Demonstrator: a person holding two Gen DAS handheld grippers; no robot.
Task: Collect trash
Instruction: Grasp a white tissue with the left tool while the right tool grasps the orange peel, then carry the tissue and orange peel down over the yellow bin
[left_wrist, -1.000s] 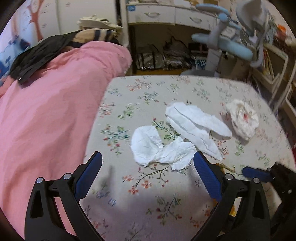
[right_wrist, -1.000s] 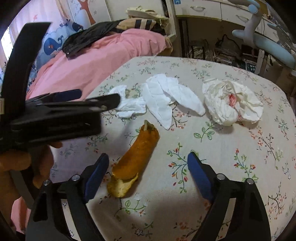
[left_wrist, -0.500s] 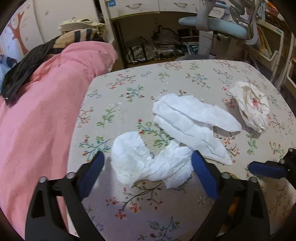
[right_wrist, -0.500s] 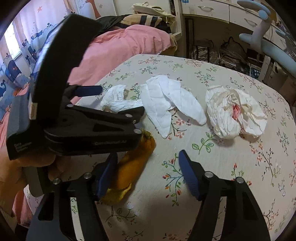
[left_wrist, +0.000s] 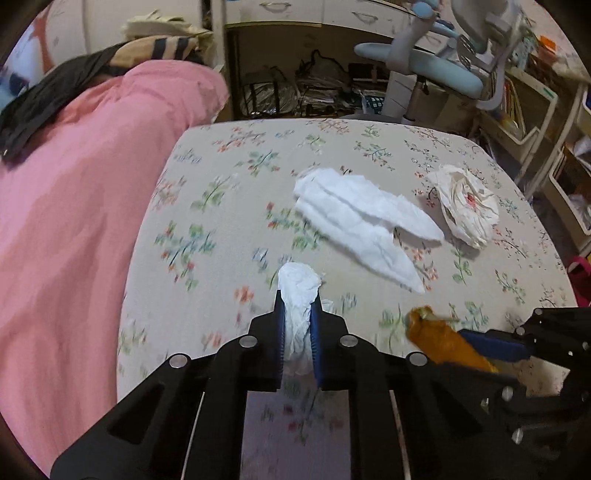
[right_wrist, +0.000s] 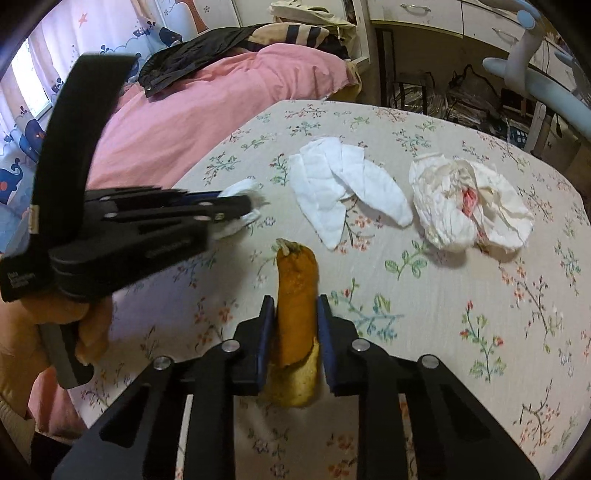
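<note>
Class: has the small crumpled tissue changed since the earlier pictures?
Yes. The crumpled tissue, formerly spread near the flat tissue, is now bunched between the left gripper fingers.

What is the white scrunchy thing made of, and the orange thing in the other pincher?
White wad: looks like tissue paper, matte, soft and crinkled; it bunches where the closing left gripper squeezes it.
Orange thing: probably fruit peel, maybe banana; dull, leathery skin with a stem tip, pale inside, between the closing right gripper's pads.
</note>
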